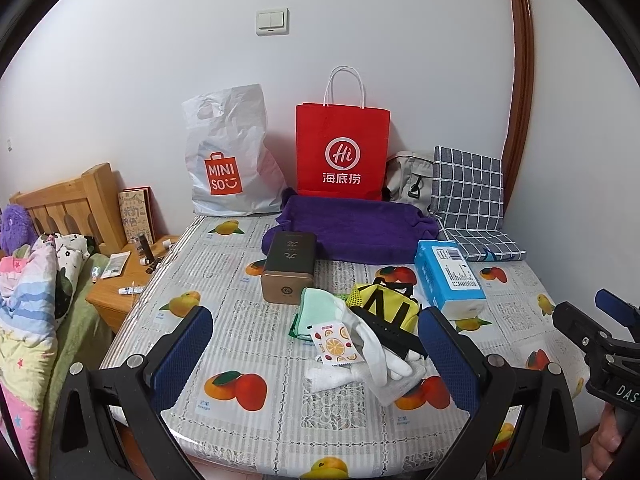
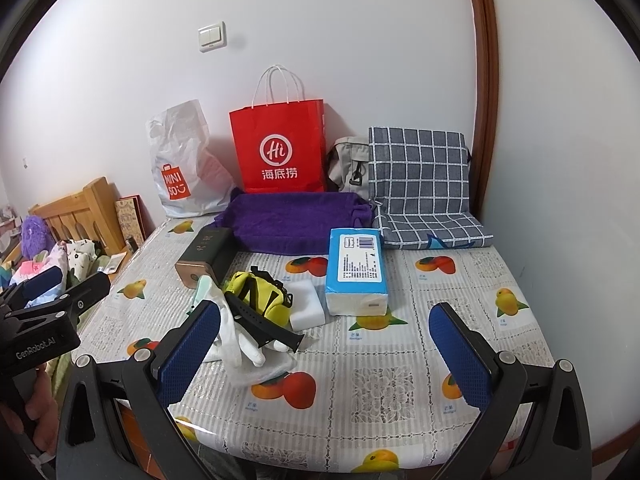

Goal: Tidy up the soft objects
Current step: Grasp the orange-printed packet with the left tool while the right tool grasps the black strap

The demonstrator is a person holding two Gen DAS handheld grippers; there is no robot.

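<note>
Both grippers are held wide apart above the near edge of the table (image 1: 280, 432), and nothing is gripped between the blue pads of either one. Between the fingers of the left gripper (image 1: 316, 354) a small heap of soft things is seen: a mint green cloth (image 1: 320, 312) at the left, a fruit-printed sachet (image 1: 334, 340) lying on it, white gloves (image 1: 380, 360) spread toward the camera, and a yellow pouch (image 1: 384, 302) with a black strap (image 1: 390, 330) across it, just beyond the gloves. Ahead and a little left of this gripper a dark tin box (image 1: 289, 266) is placed, touching the purple towel (image 1: 352, 228) behind it. The right gripper (image 2: 324, 356) is seen with the same heap beside its left finger; a white sponge (image 2: 306, 308) lies just right of the pouch, and a blue tissue pack (image 2: 356, 270) stands straight ahead, between the fingers. Far ahead, against the wall, a white plastic bag (image 2: 180, 168), a red paper bag (image 2: 280, 148), a grey bag (image 2: 350, 164) and a checked cushion (image 2: 420, 172) are arranged from left to right.
</note>
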